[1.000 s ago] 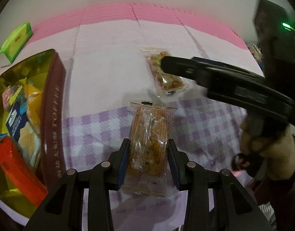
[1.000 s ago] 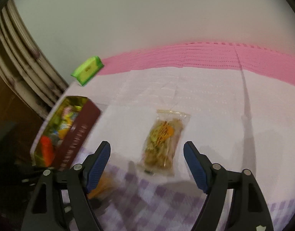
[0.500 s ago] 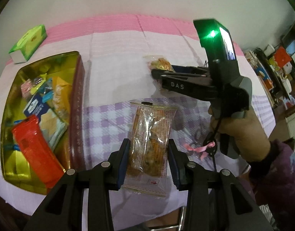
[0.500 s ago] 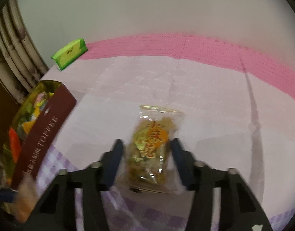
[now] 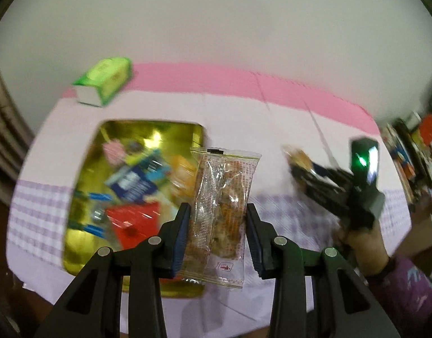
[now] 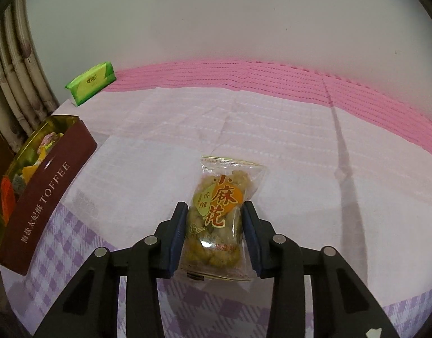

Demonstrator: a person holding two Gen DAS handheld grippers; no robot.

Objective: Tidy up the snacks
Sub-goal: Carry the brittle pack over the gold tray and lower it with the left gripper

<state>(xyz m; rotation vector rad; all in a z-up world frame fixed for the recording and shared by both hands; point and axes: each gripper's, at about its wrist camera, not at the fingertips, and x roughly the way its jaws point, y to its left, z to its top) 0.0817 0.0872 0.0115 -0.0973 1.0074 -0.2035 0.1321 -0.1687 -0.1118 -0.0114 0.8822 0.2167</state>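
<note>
left wrist view, left to right: a green tissue pack [image 5: 103, 80] lies at the far left edge of the tablecloth [image 5: 244, 118], well beyond the gold toffee tin [image 5: 75, 236]. the tin is open and holds a jumble of wrapped snacks, blurred, among them a blue packet [image 5: 134, 183] and a red packet [image 5: 131, 222]. the left gripper [image 5: 217, 233] is clamped on a clear snack packet [image 5: 223, 197], its blue pads pressed to the two long edges at the lower half. the packet is held up off the cloth, over the tin's right rim; its long axis runs straight away from the camera, sealed top edge with the small black mark pointing far, printed back side facing the camera. to the right, blurred, the right gripper [image 5: 300, 169] in the person's hand [image 5: 359, 239] grips a second snack near the cloth, with a green light on its body

right wrist view, left to right: curtain folds [image 6: 16, 90] at the left edge, the green tissue pack [image 6: 90, 86] by the pink border, the tin's maroon wall reading "toffee" [image 6: 47, 194]. the right gripper [image 6: 214, 236] is closed on the twisted-dough snack packet [image 6: 223, 211], pads on both long sides at the lower half. its long axis points away from the camera, leaning slightly right at the far end, label side up. whether the packet touches the tablecloth [image 6: 272, 129] cannot be told
</note>
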